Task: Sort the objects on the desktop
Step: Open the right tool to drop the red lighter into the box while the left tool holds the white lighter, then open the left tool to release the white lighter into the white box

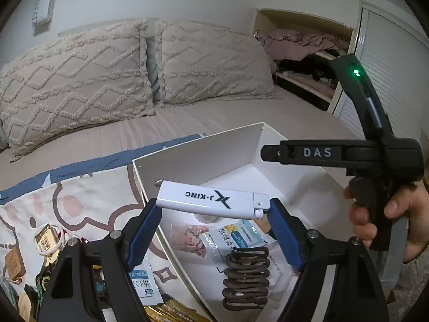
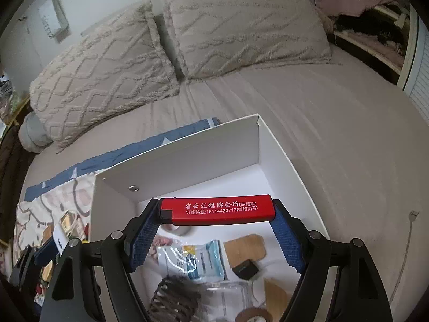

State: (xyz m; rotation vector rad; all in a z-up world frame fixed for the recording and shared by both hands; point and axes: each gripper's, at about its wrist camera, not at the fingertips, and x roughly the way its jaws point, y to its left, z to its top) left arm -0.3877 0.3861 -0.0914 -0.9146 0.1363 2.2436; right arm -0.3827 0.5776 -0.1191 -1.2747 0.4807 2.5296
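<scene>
A white lighter (image 1: 213, 200) is clamped end to end between the blue pads of the left gripper (image 1: 214, 209), its long axis lying straight across the jaws, which are held wide by the lighter's full length. Over on the other side, a red lighter (image 2: 217, 210) is pinched the same way by the right gripper (image 2: 217, 214), crosswise, cap end toward the left pad. Both lighters are carried above the open white box (image 2: 268, 145), and the box floor lies below and just ahead of each pair of tips, so a drop is judged to need only a release. The right gripper, seen in the left view with a hand (image 1: 394, 214) on its grip, is placed further over the box. Inside are seen a brown coiled hair tie (image 1: 246, 276) and sachets (image 1: 233, 238).
</scene>
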